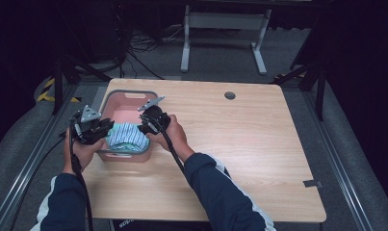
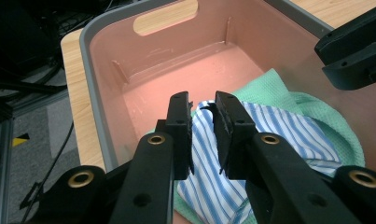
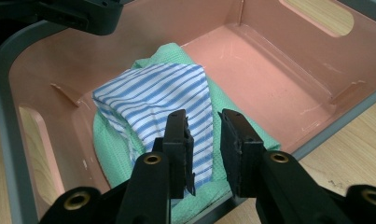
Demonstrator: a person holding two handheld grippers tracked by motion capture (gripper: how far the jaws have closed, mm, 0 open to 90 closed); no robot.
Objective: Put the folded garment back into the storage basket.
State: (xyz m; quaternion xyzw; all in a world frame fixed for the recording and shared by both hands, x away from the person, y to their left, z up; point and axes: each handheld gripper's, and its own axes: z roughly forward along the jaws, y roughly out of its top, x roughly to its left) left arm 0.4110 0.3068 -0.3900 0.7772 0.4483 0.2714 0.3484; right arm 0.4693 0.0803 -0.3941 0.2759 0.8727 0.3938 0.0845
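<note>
A pink bin with a grey rim stands at the table's left. Inside it, at the near end, a blue-and-white striped cloth lies folded on a green cloth. My left gripper hangs over the bin's left near corner and my right gripper over its right side, one on each side of the cloths. In the left gripper view the jaws stand a narrow gap apart just above the striped cloth. In the right gripper view the jaws stand slightly apart over the striped cloth, pinching nothing.
The bin's far half is bare pink floor, with handle cut-outs in both end walls. The wooden table stretches out to the right, with a round cable hole near its far edge. Each gripper's body shows close by in the other's view.
</note>
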